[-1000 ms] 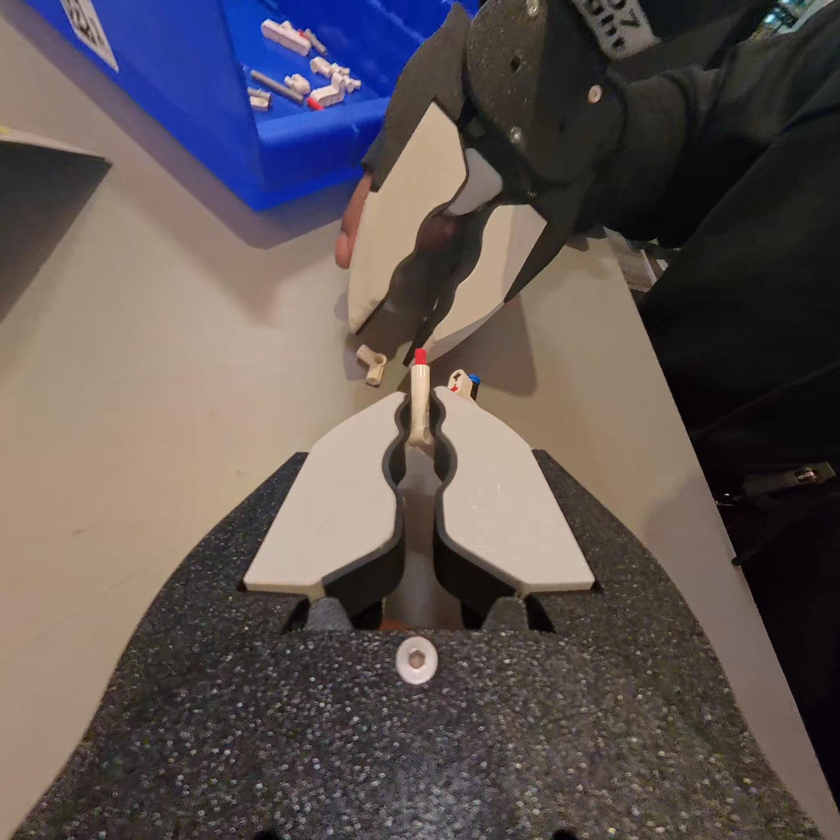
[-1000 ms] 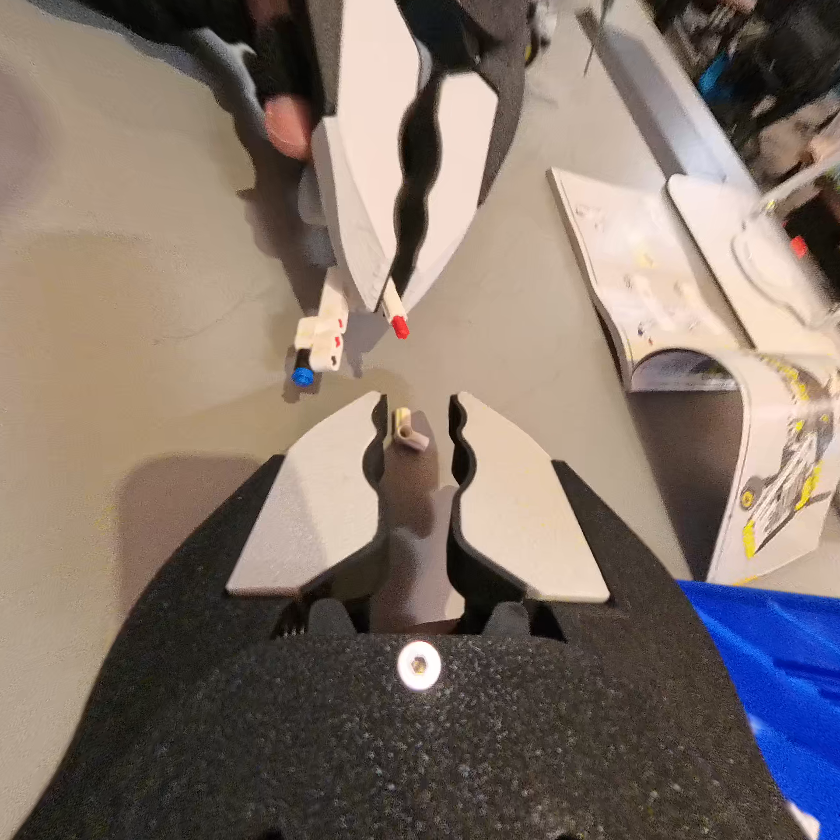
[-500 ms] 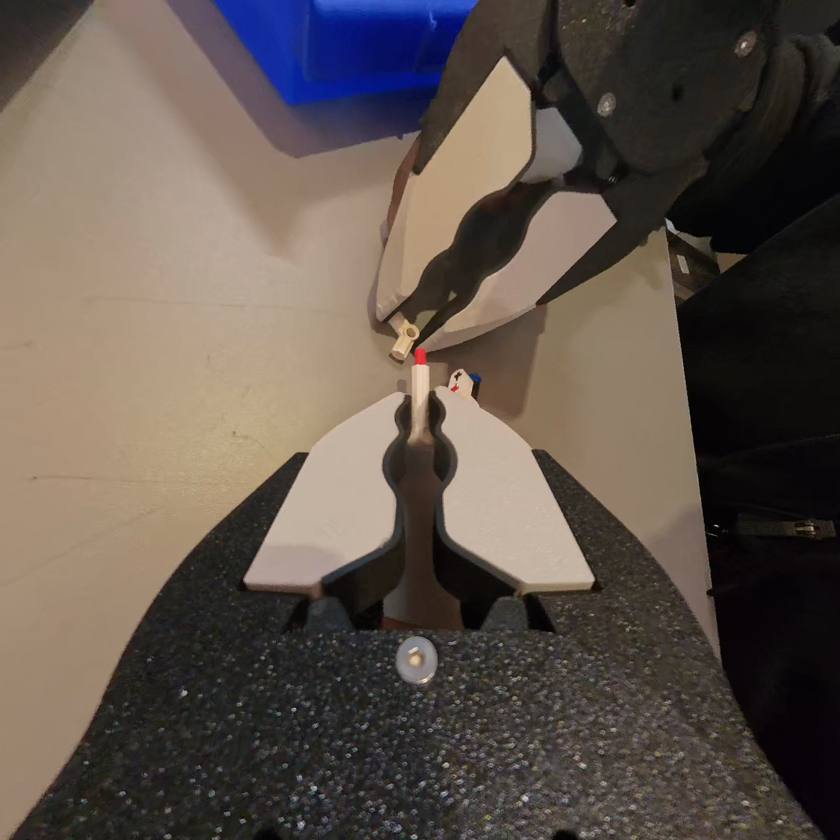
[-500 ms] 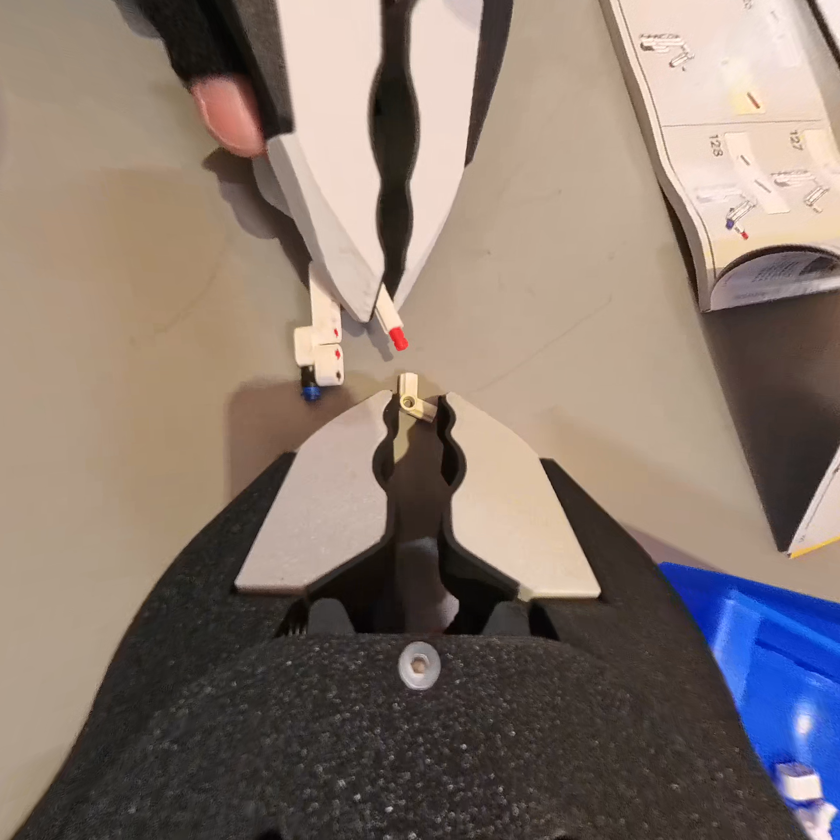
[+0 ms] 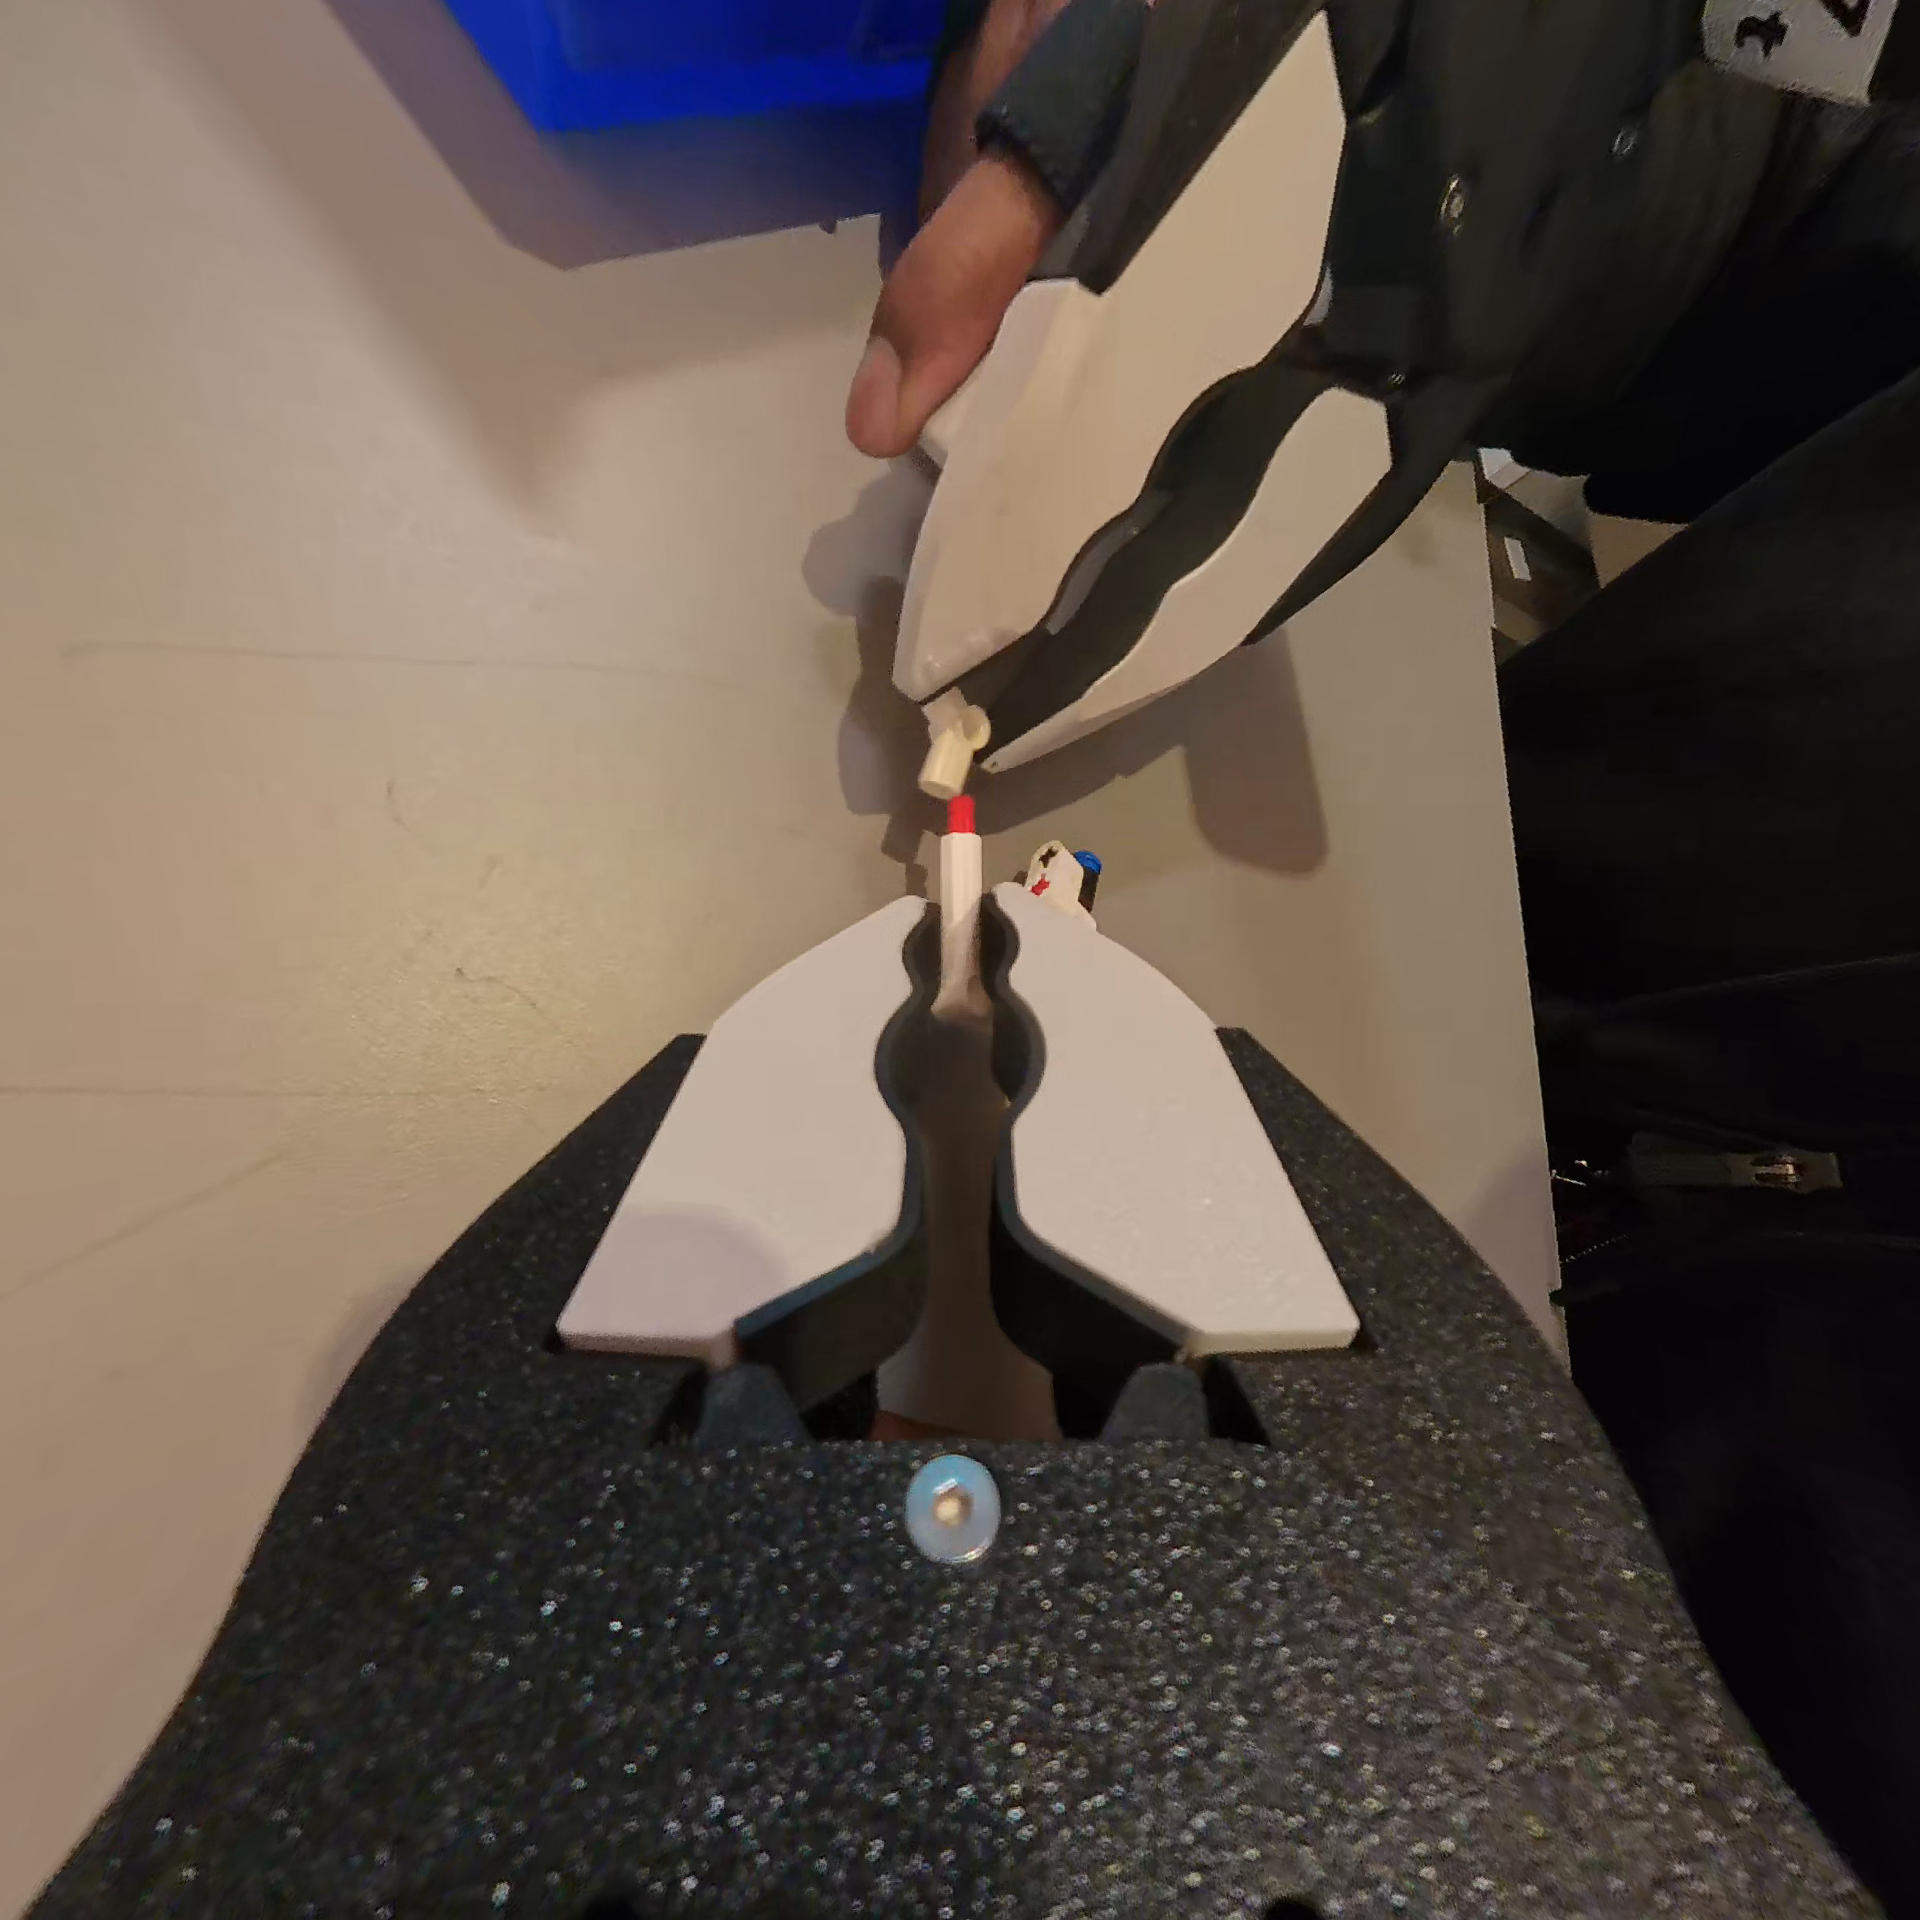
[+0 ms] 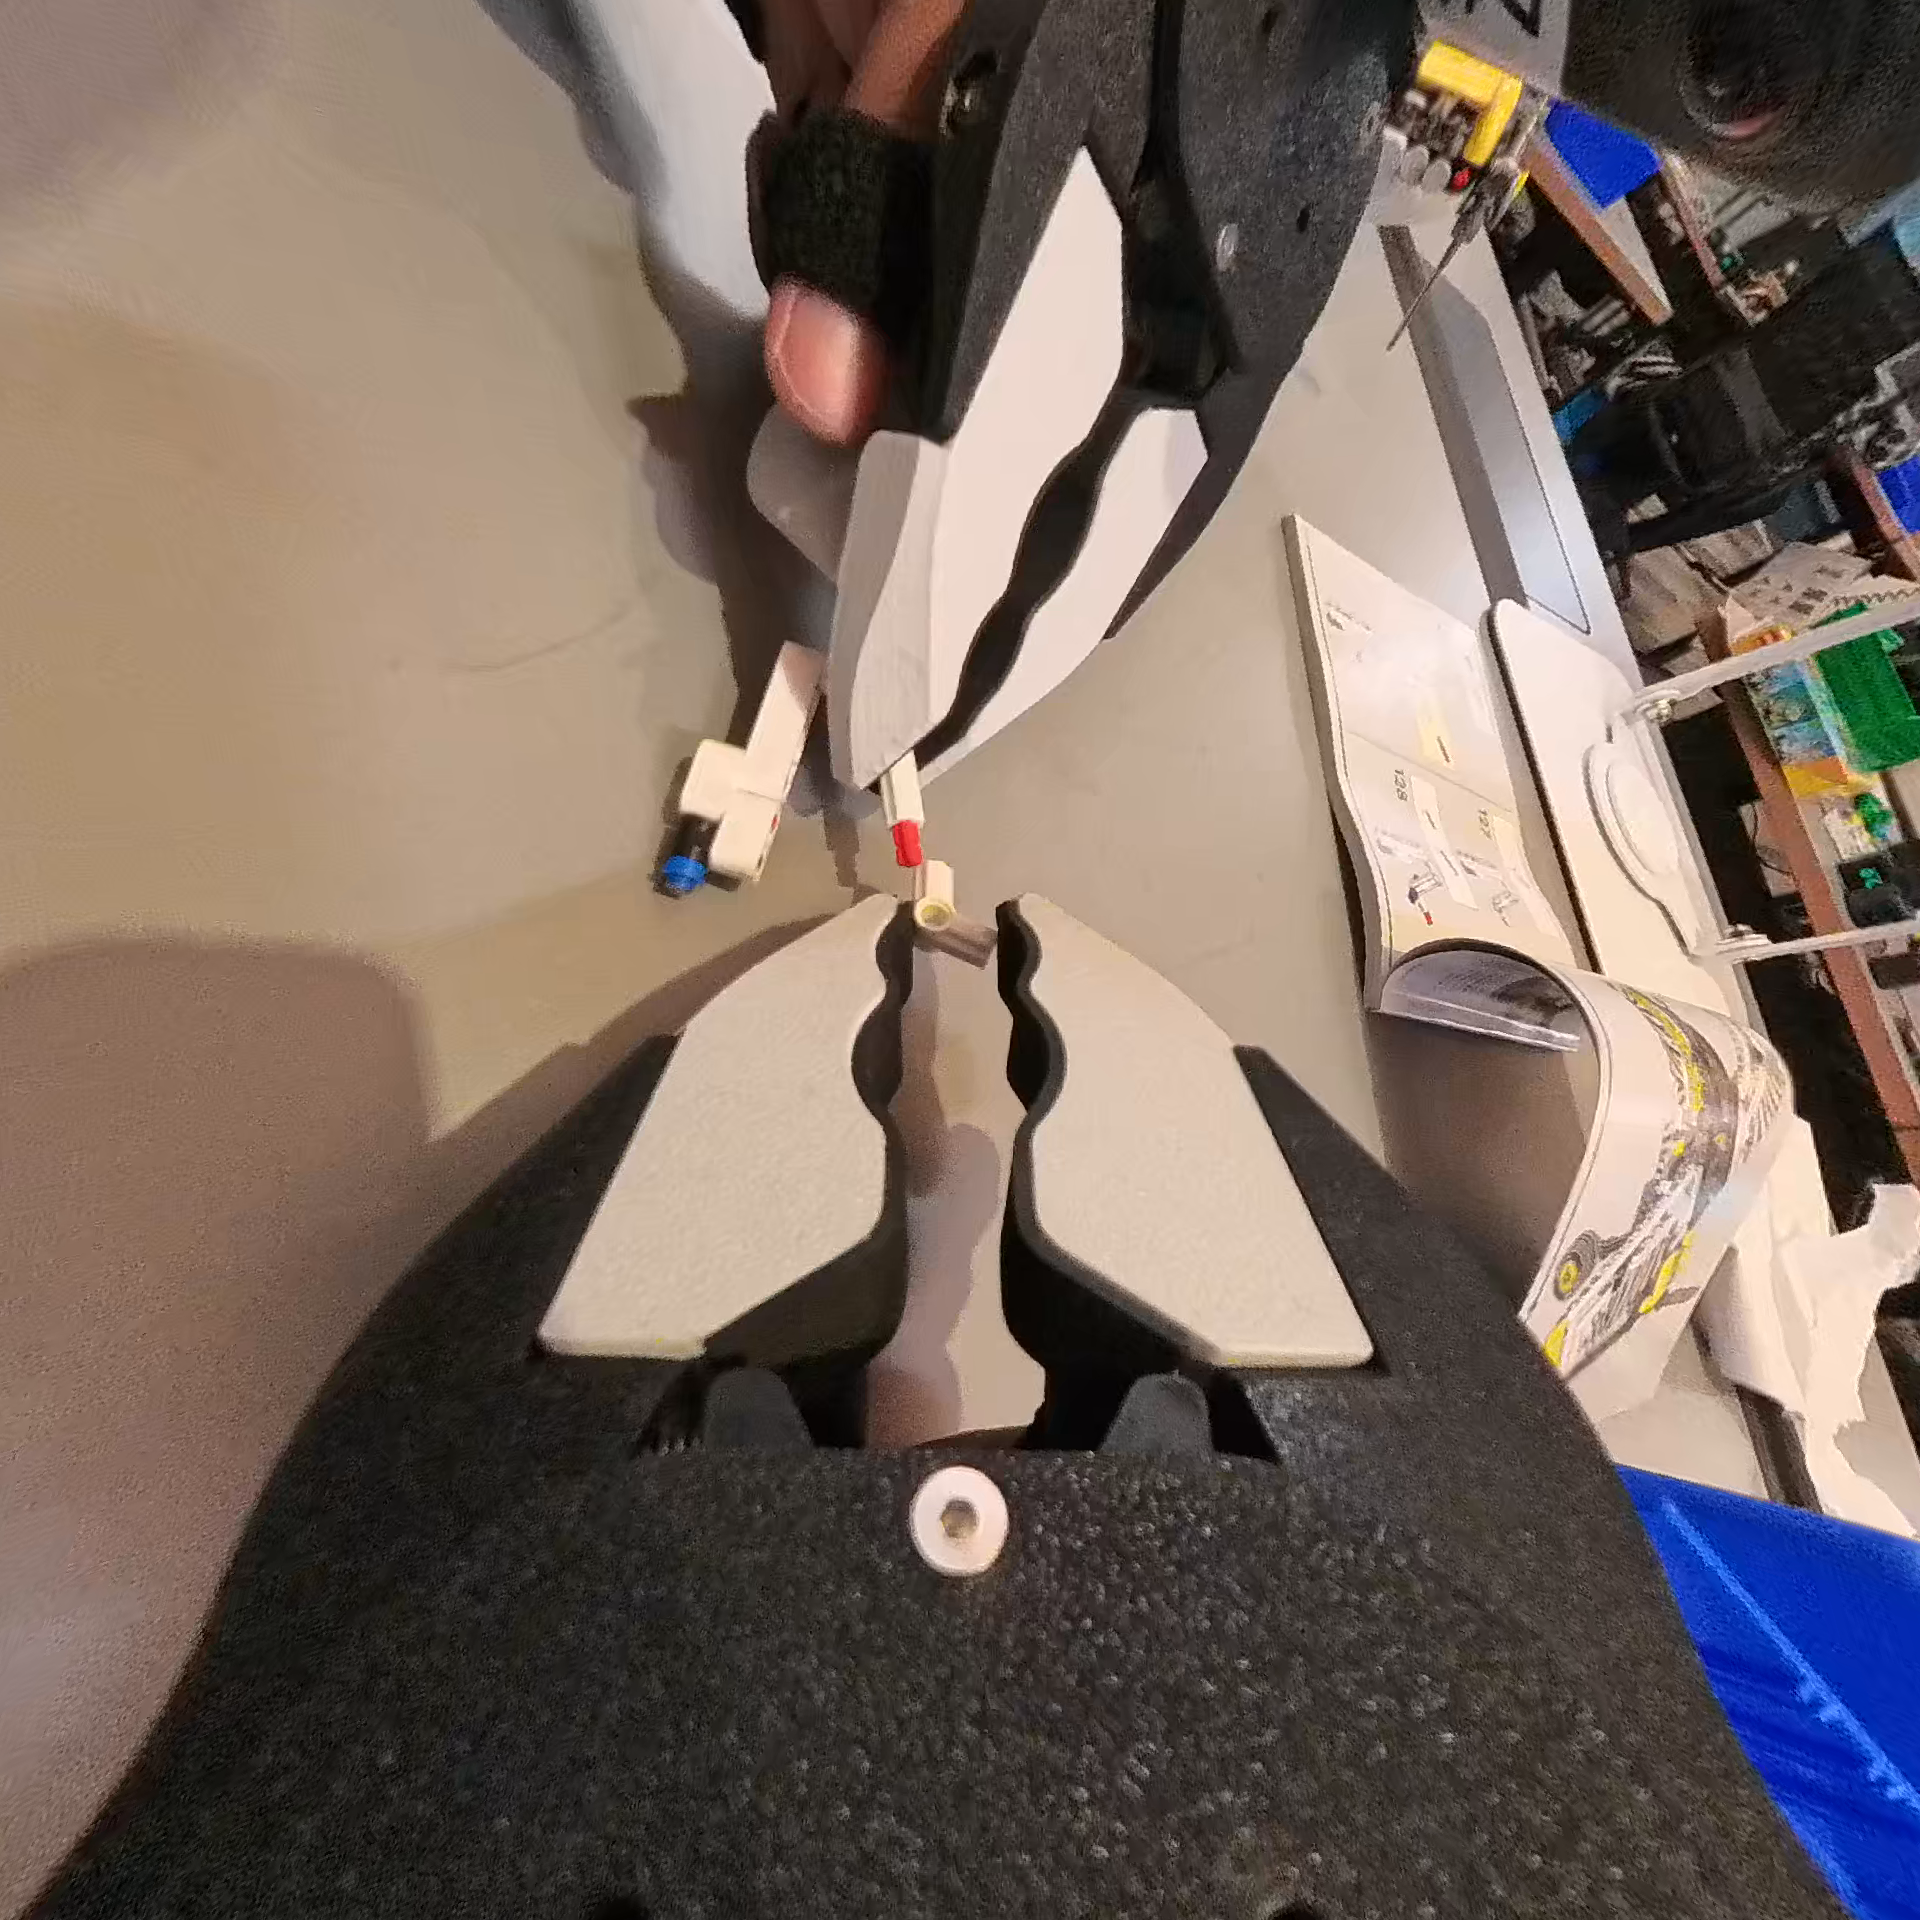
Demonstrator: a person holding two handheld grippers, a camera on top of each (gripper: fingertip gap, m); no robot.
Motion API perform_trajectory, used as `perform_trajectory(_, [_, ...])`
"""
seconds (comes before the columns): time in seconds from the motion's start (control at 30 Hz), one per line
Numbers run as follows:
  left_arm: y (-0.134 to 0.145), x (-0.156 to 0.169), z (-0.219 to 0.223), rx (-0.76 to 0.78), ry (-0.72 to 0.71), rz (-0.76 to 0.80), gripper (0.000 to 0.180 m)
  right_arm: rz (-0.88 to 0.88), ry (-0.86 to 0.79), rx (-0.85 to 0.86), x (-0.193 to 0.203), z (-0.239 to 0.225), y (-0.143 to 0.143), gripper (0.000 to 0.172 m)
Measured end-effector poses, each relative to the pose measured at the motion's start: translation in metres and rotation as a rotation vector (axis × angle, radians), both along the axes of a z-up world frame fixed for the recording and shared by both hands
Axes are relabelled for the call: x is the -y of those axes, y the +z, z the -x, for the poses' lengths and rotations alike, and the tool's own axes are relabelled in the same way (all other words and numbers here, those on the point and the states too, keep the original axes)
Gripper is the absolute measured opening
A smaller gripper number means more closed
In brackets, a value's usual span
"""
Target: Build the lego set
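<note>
Each speckled black foam-textured claw (image 5: 958, 914) (image 6: 951, 914) is showing two pale grey wavy-edged fingers (image 5: 790, 1132), a silver screw at six o'clock (image 5: 952, 1507), and a black fingerless glove (image 6: 836, 223) covering the hand.

two hand-held grippers (image 5: 961, 914) (image 6: 948, 914), one white red-tipped rod (image 5: 958, 883), one cream connector (image 5: 951, 750), one white brick assembly (image 6: 740, 790), one booklet (image 6: 1423, 769), one blue bin (image 5: 707, 62)

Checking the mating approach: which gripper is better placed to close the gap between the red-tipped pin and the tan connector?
Probably right. The right gripper holds the tan connector just off the red tip of the white pin, which the left gripper clamps pointing at it. A short push should do; alignment looks close, not certain.
</note>
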State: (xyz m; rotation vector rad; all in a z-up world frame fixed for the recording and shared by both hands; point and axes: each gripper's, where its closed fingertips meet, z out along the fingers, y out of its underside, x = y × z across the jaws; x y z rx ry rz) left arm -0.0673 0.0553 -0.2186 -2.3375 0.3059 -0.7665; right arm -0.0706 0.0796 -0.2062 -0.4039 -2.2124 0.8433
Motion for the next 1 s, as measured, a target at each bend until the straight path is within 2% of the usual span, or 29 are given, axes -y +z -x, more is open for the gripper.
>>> perform_trajectory(0.7, [0.016,0.008,-0.015,0.079,-0.142,-0.149,0.006,0.172,0.18,-0.073,0.018,-0.018,0.019,0.014])
perform_trajectory(0.73, [0.019,0.009,-0.016,0.089,-0.155,-0.162,0.006,0.181,0.194,-0.081,0.019,-0.02,0.02,0.007])
perform_trajectory(0.77, [0.02,0.01,-0.018,0.1,-0.164,-0.167,0.006,0.193,0.206,-0.092,0.02,-0.021,0.022,0.007])
perform_trajectory(1.0, [0.017,0.016,-0.025,0.101,-0.218,-0.138,0.007,0.204,0.258,-0.089,0.026,-0.027,0.024,0.007])
